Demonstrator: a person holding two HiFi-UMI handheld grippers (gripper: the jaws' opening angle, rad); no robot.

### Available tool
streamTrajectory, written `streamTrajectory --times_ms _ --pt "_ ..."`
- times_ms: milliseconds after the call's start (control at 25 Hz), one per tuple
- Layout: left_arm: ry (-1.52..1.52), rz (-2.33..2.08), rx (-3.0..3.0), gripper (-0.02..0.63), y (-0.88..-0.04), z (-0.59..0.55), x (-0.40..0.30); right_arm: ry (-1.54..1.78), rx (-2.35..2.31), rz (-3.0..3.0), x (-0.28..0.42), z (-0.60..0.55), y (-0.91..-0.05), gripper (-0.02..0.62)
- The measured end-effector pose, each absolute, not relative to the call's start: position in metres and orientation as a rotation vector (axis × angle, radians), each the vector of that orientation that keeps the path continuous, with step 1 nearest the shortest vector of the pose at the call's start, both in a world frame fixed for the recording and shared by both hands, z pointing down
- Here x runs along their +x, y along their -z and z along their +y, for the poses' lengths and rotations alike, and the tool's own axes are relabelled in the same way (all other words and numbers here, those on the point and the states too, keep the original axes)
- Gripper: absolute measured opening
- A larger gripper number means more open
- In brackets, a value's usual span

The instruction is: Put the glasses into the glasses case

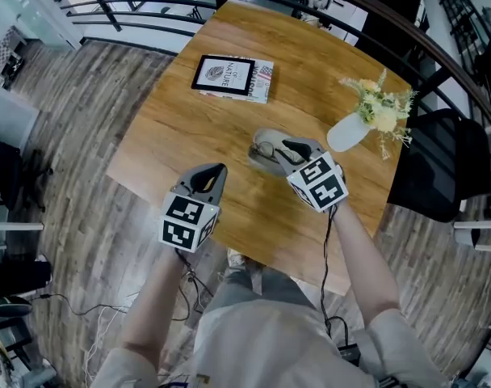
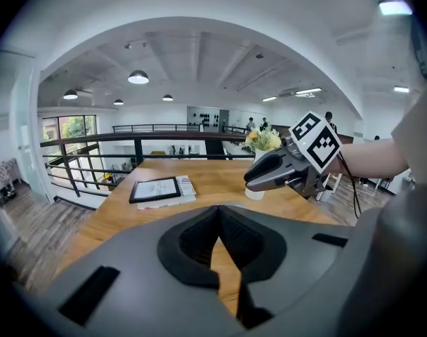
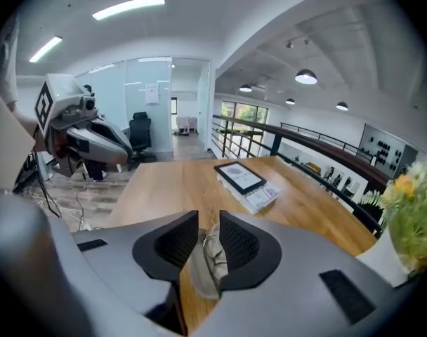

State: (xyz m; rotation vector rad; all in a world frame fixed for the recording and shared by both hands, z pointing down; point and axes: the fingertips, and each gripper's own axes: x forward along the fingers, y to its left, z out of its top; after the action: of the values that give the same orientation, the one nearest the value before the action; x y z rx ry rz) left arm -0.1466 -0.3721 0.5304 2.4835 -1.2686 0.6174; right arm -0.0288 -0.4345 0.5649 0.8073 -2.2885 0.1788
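Head view: wooden table (image 1: 173,128); glasses case (image 1: 260,160) open near its middle, glasses (image 1: 267,148) lying inside. Right gripper (image 1: 286,144) over case; left gripper (image 1: 220,169) beside it, apart from case. Book (image 1: 233,78) and flower vase (image 1: 348,132) farther off.
Left gripper view: jaw tips together, nothing between.
Right gripper view: jaws narrowly apart, pressing nothing; case on table seen through gap.

The wooden table (image 1: 189,136) carries a glasses case (image 1: 266,152) at frame centre, a book stack (image 1: 233,78) above it, and a white flower vase (image 1: 348,132) at right.
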Motion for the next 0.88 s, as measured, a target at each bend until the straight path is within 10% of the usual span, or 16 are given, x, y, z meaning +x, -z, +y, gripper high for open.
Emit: streamTrajectory --times_ms 880 --pt "-0.353 -1.529 2.874 0.015 -0.274 -0.288 -0.116 0.155 1.042 -2.755 0.017 -0.291 -0.264 0.064"
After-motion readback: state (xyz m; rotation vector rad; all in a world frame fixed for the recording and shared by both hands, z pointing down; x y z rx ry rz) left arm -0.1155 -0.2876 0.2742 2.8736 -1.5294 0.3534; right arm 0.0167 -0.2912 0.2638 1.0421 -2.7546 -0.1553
